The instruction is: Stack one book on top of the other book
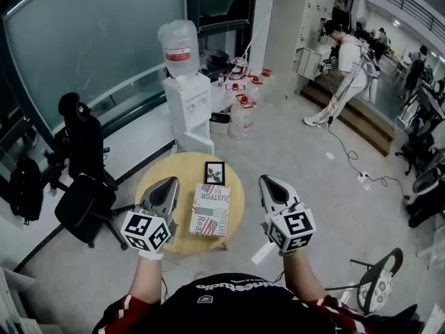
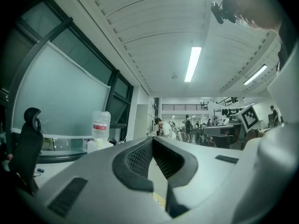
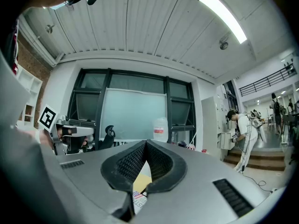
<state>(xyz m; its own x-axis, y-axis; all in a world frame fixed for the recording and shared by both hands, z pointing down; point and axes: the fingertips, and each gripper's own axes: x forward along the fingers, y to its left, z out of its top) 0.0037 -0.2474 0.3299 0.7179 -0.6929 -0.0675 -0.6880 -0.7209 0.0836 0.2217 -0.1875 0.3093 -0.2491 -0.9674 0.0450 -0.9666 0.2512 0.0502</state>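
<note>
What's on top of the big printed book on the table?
Nothing: the printed book has a bare cover. The small dark book lies on the round table just beyond its far edge. Anything under the printed book is covered.

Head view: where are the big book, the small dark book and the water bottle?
big book (image 1: 211,209), head view, middle of its cover.
small dark book (image 1: 215,173), head view, middle of its cover.
water bottle (image 1: 179,54), head view, its red label.

The round counter (image 1: 181,169) looks like pale matt wood. The book (image 1: 211,211) on it has a printed paper cover, perhaps slightly glossy. The left tongs (image 1: 168,182) and right tongs (image 1: 268,180) are smooth grey plastic (black pads (image 2: 139,158) finely ribbed).
</note>
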